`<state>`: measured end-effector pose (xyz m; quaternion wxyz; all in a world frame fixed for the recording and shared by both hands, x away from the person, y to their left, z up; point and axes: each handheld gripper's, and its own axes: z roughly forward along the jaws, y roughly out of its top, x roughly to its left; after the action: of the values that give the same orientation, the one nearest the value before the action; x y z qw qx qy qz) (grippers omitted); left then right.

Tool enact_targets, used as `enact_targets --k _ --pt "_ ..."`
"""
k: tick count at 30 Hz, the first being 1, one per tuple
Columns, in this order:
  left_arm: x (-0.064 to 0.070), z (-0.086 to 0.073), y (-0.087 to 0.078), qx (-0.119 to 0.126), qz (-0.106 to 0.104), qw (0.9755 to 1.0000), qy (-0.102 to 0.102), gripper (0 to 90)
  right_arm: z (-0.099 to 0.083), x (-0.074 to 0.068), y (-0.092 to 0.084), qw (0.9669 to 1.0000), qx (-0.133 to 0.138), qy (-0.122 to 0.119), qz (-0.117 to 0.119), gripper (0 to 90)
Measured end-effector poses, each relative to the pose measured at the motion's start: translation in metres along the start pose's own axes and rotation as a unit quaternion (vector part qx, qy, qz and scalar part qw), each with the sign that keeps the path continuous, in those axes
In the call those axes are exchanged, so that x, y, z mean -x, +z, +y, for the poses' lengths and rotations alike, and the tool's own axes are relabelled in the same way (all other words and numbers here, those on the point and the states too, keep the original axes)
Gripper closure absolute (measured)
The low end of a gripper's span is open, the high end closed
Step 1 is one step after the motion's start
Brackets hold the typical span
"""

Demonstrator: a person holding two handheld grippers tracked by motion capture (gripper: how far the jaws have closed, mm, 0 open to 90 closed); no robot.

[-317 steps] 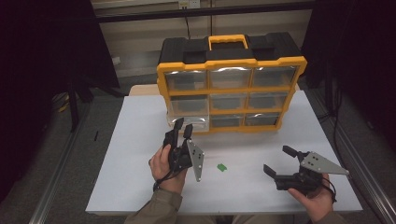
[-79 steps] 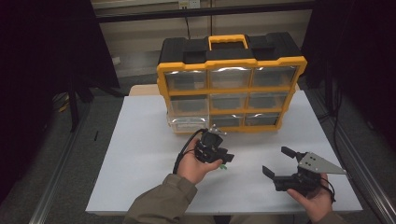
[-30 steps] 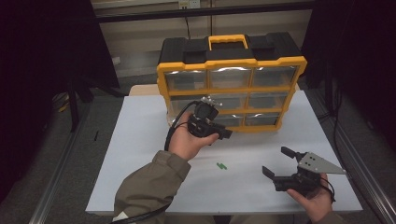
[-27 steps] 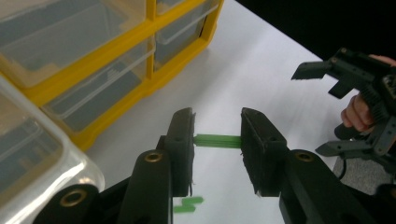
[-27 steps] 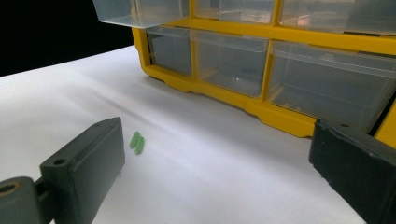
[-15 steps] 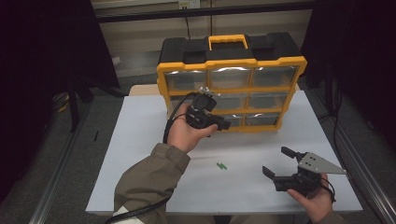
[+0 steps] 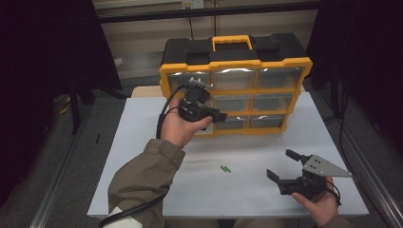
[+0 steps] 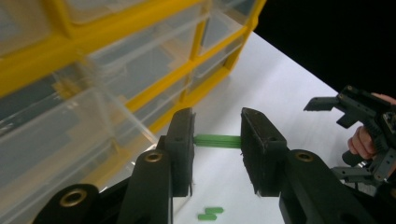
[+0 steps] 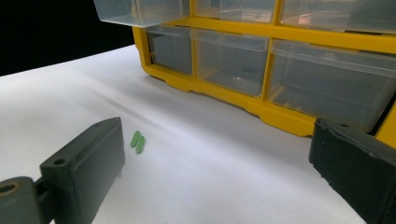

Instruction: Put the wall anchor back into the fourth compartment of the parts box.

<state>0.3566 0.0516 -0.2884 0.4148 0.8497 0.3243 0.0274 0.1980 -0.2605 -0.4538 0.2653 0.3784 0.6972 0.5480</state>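
One short green plastic stick [image 8: 217,141] is clamped end to end between the two black jaws of the left gripper [image 8: 217,147], which is held up in front of the left column of a yellow-framed organiser cabinet with clear plastic drawers [image 7: 259,78]. In the high view the left gripper [image 7: 219,116] is seen at the cabinet's middle row, raised above the white table [image 7: 133,156]. Nine drawers are counted on the cabinet face, three rows of three, and a yellow handle sits on its black top. One drawer [image 9: 140,11] of the left column is seen pulled out in the right gripper view.

Two more green sticks [image 7: 225,168] are left lying side by side and touching on the table, near the middle, well apart from the cabinet; they are also seen in the right gripper view [image 9: 137,141].

The right gripper [image 7: 281,167] is held low at the near right of the table, its jaws spread wide with nothing between them.
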Motion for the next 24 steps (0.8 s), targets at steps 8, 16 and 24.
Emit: enact_targets --k 8,16,24 --pt "-0.010 0.003 -0.014 0.009 0.017 0.9998 -0.009 65.6 0.000 0.000 0.000 1.0000 -0.001 0.001 0.000 3.4" --pt "-0.023 0.002 -0.022 0.018 0.044 0.9986 -0.022 65.6 0.000 0.001 0.000 1.0000 -0.001 0.000 0.001 3.4" --pt "-0.035 -0.002 -0.027 0.002 0.066 0.9977 -0.017 65.6 0.000 0.000 0.000 1.0000 -0.002 0.002 0.002 3.4"
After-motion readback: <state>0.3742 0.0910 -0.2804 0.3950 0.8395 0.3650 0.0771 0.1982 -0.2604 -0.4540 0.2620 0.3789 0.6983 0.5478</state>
